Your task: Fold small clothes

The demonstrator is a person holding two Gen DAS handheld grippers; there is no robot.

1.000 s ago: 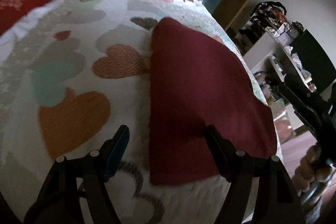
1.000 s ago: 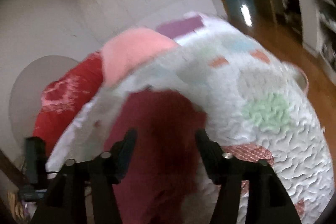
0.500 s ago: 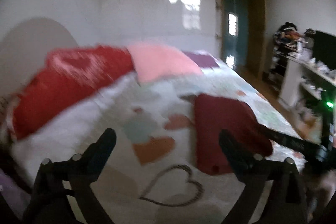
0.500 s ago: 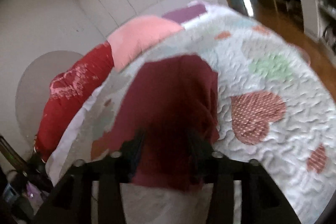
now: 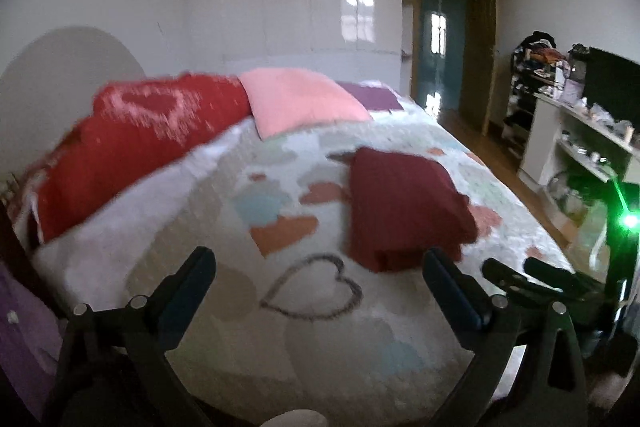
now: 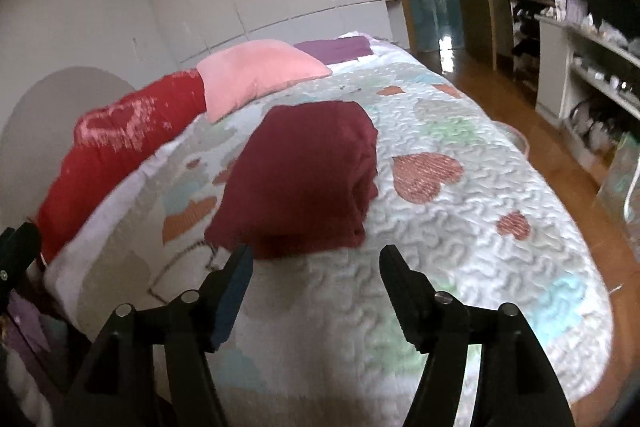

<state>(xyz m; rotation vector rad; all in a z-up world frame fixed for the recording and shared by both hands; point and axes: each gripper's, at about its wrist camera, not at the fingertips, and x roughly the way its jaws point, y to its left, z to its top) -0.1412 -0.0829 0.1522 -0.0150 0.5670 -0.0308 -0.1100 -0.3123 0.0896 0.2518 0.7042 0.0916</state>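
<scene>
The bed (image 6: 460, 227), under its heart-print quilt, carries the maroon garment (image 6: 304, 179) folded into a bundle mid-mattress. The fold looks finished; another piece comes next, I'd guess. Both the left gripper (image 5: 318, 263) and the right gripper (image 6: 316, 259) hang spread, empty. Only the left view shows the right tool.

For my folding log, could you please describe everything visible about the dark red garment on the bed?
The dark red garment is plain, soft-looking cloth, folded into a compact, roughly rectangular bundle with stacked layers showing at its near and right edges. It lies flat on the heart-patterned quilt, well short of the pillows. Nothing else touches it: both grippers are open and empty, with their fingers clear of it.
</scene>
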